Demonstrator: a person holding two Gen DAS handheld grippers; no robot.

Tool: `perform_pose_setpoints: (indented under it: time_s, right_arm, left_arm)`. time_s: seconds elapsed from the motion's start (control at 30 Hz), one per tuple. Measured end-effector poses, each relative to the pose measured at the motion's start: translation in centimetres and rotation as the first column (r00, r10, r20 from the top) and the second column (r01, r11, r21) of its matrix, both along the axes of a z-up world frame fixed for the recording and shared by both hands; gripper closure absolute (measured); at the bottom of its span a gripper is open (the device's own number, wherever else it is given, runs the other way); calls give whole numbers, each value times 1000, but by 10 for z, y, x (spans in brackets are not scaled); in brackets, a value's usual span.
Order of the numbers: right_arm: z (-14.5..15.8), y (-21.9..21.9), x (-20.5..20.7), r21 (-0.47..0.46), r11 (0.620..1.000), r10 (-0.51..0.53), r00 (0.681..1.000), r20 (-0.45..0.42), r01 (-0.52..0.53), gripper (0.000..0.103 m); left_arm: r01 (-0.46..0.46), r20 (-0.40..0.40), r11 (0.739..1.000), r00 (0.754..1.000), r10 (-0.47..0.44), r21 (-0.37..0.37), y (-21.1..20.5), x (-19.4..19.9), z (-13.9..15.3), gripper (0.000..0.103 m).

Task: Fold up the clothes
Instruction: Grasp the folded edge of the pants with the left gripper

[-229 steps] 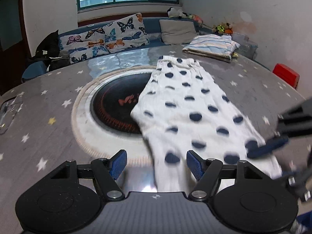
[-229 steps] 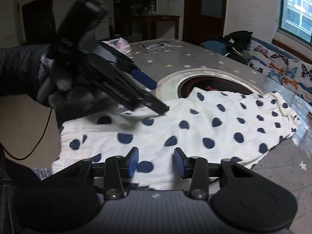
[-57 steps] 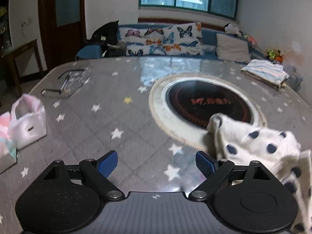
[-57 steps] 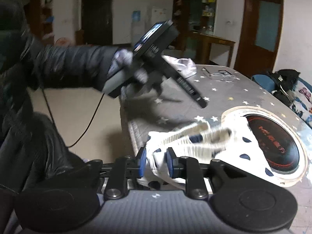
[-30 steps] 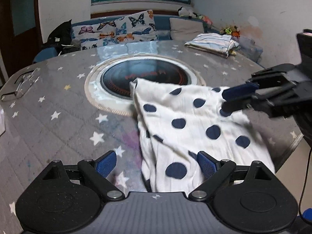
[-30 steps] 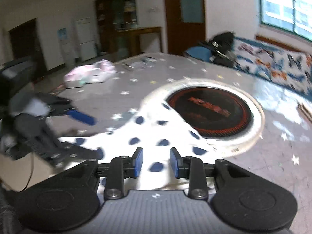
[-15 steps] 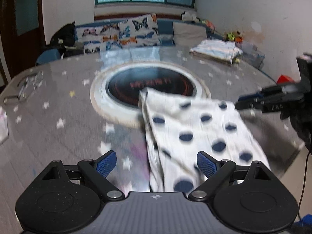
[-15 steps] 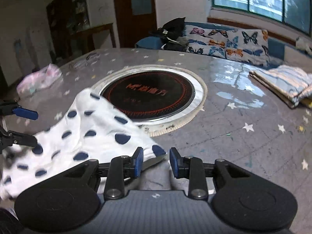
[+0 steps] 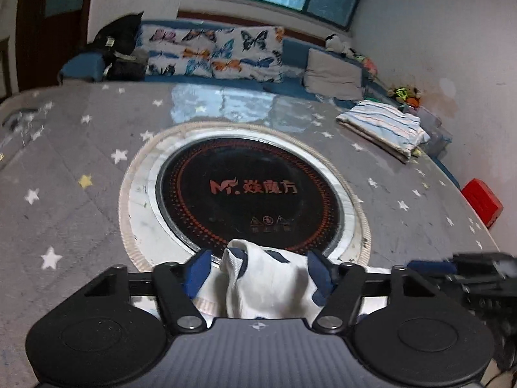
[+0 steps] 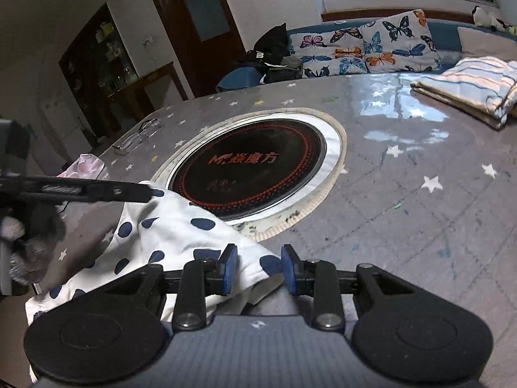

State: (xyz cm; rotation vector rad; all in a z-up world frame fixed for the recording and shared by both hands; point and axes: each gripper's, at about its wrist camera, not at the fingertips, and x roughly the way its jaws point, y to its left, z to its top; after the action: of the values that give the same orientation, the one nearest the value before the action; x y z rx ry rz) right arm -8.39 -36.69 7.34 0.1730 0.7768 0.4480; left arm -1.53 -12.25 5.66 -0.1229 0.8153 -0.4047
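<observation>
A white garment with dark blue dots [image 10: 168, 229] lies on the near part of the round grey star-patterned table [image 10: 404, 194]. My left gripper [image 9: 258, 270] is open, its blue pads on either side of a bunched end of the garment [image 9: 268, 281] at the near rim of the round black hotplate [image 9: 248, 194]. My right gripper [image 10: 258, 270] is open, with the garment's near corner lying between its pads. The left gripper also shows in the right wrist view [image 10: 142, 194], its tip at the garment's far end.
A folded striped cloth [image 9: 384, 126] lies at the table's far right. Eyeglasses [image 10: 139, 137] and a pink bag [image 10: 84, 165] sit at the far left edge. A sofa with butterfly cushions [image 9: 213, 53] stands behind the table. A red box [image 9: 481, 200] sits by the wall.
My left gripper has moved forward and down onto the garment's far end, which now bunches between its pads. My right gripper has come down over the near corner.
</observation>
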Motion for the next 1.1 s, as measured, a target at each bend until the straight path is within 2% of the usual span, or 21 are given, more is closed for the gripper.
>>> perform_pose_setpoints:
  time_s: [0.03, 0.07, 0.1, 0.13, 0.17, 0.23, 0.43, 0.6, 0.7, 0.83, 0.93, 1.03, 1.1]
  right_arm:
    - [-1, 0, -1, 3, 1000, 2, 1000, -2, -2, 74]
    - [-2, 1, -1, 5, 1000, 4, 1000, -5, -4, 74]
    - [-3, 2, -2, 6, 1000, 5, 1000, -8, -5, 76]
    - [-4, 2, -2, 6, 1000, 7, 1000, -10, -7, 84]
    - [-5, 3, -3, 8, 1000, 7, 1000, -10, -7, 92]
    - [-4, 2, -5, 12, 1000, -3, 1000, 7, 3, 97]
    - [5, 0, -13, 14, 998, -55, 995, 83, 54, 99]
    - [-12, 0, -6, 7, 997, -78, 996, 36, 77, 99]
    - [-13, -1, -5, -4, 996, -85, 996, 35, 85, 98]
    - [4, 0, -10, -50, 995, -83, 993, 87, 87, 97]
    - [17, 6, -15, -97, 992, -63, 989, 137, 77, 94]
    - [26, 22, -19, -134, 991, 3, 983, 181, 22, 93]
    - [28, 37, -20, -149, 988, 71, 978, 196, -42, 93]
  left_arm:
    - [-1, -17, 1000, 1000, 0, -10, -1, 4, -3, 56]
    - [-1, -33, 1000, 999, 1, -20, -2, 8, -6, 59]
    - [-3, -37, 1000, 999, 2, -27, -1, 9, -8, 70]
    - [-6, -40, 999, 999, 4, -34, -1, 10, -9, 82]
    - [-8, -43, 999, 999, 6, -41, 0, 12, -10, 84]
    - [-12, -50, 998, 999, 10, -55, 1, 14, -13, 92]
    - [-26, -11, 992, 1000, 25, -123, 10, 18, -10, 94]
    - [-28, -38, 992, 999, 23, -127, 9, 23, -24, 93]
    - [-36, -71, 989, 997, 26, -144, 15, 26, -27, 85]
    - [-62, -15, 993, 998, 60, -99, 23, 19, -11, 78]
    - [-50, 77, 998, 996, 54, -48, 21, 5, 8, 78]
    - [2, 116, 998, 993, 5, -62, 14, -6, 19, 78]
    - [61, 103, 995, 993, -53, -85, 5, -11, 19, 79]
